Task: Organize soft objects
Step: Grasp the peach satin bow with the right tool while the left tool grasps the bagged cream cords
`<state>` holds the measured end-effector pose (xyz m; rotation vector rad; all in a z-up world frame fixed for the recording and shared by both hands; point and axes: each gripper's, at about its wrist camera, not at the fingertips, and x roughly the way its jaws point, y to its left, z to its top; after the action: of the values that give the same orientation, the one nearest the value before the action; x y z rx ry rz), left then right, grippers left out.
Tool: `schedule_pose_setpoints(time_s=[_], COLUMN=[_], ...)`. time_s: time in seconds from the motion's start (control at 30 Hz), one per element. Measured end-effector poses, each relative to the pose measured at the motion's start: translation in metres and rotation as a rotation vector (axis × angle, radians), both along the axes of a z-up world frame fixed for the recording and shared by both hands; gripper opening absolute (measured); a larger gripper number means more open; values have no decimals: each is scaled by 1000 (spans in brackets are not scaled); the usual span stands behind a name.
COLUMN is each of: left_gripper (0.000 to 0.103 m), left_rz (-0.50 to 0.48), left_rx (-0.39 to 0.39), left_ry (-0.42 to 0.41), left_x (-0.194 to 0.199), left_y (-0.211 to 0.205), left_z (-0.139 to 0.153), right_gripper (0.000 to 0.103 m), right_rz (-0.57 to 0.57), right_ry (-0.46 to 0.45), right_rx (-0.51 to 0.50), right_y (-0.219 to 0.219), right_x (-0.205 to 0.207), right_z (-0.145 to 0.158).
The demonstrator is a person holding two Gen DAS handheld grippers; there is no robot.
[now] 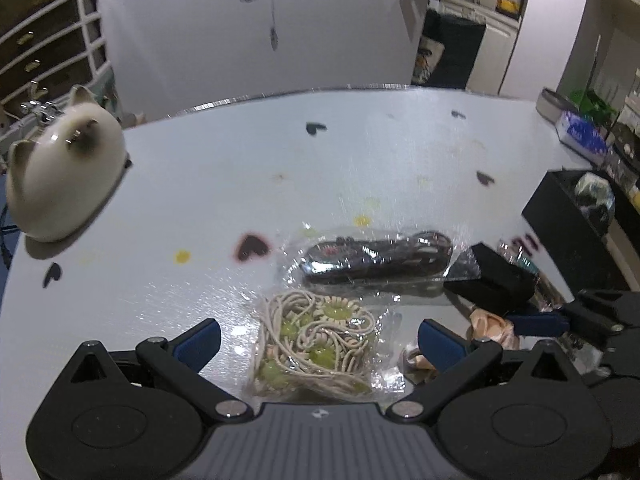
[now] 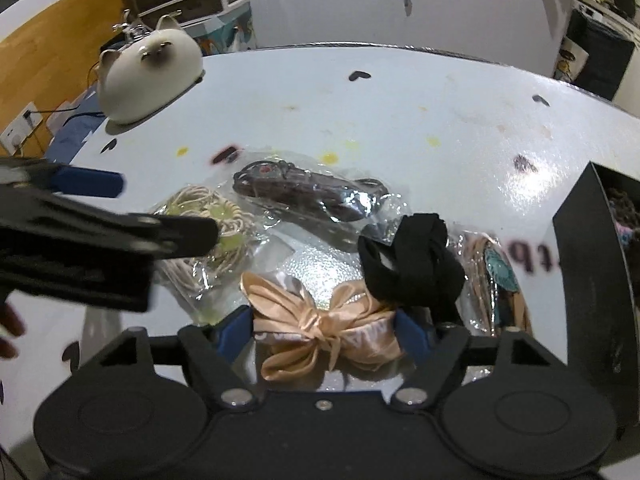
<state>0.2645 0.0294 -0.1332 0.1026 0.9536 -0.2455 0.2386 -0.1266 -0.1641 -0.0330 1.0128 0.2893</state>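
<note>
Both cameras ride low over the bench (image 1: 240, 184), each looking forward along its own jaws toward the far wall. The left view sits close above a bag of beige cords (image 1: 316, 340) — the right view has that bag (image 2: 204, 220) off to its left. Both also share the dark packet (image 1: 380, 258) (image 2: 304, 192) and the cat figurine (image 1: 60, 176) (image 2: 148, 68).

We see the right gripper (image 2: 326, 330) with its blue pads closed against a peach satin bow (image 2: 320, 332); a black fabric band (image 2: 412, 264) lies just behind, touching the bow.
</note>
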Motion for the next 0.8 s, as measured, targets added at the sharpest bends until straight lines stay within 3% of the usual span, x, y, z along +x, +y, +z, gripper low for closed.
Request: schedule_pose_setpoints(time_s=[0.33,0.43,0.53,0.57,0.7,0.8], left_gripper=[103,86,82,76,72,72], left_rz=[-5,-2,13,19,27,17], left_rx=[44,15,-11,-17,-37,-57], left_ry=[111,112,110,107,100,109], left_x=[17,17,16,15,9,3], left_y=[-2,-1,2,3,6,7], left_z=[-28,-27,-27,-27,-25,-24], right_gripper=[57,51,46,44,37,41], right_rz=[88,115,164,183,230,235], right_ry=[-34,-34,-43,-48,-59,-59], right_rx=[-11,-7,-14,-20,-36,-55], right_y=[-5,-6,-6,-7,-15,-20], right_x=[-22,-29,-38,-41,-45,-44], right_z=[11,13,17,18,20,21])
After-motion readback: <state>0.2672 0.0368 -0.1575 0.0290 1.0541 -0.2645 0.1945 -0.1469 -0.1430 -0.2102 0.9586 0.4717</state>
